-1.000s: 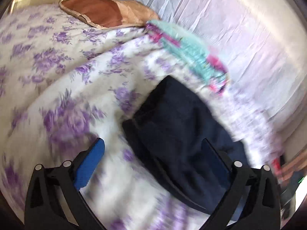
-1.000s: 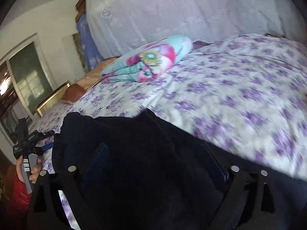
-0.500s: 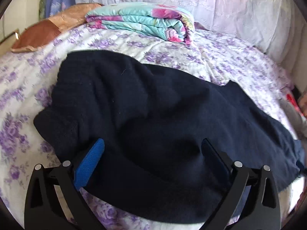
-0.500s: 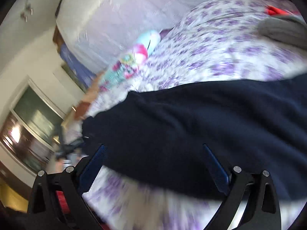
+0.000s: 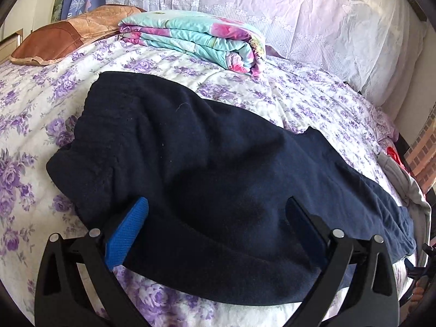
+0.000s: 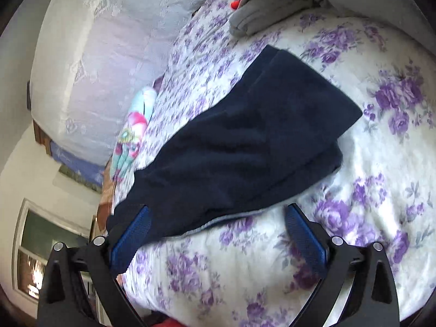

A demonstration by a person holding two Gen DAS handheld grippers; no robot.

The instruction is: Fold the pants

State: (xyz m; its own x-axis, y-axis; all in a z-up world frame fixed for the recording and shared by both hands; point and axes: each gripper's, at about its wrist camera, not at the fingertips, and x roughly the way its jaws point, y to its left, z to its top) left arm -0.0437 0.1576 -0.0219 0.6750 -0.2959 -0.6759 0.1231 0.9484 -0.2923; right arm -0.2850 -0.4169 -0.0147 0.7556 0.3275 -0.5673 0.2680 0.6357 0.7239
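The left hand-held gripper [image 5: 215, 229] hovers wide open over dark navy pants [image 5: 207, 163], now spread flat across the floral bed [image 5: 30, 103], no longer bunched. The right hand-held gripper [image 6: 218, 231], also open, frames the hem at 12 o'clock.

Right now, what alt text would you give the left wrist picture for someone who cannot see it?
Dark navy pants lie spread across a purple-flowered bedspread, with the left gripper open just above their near edge. Behind them sit a folded floral blanket and a brown pillow.
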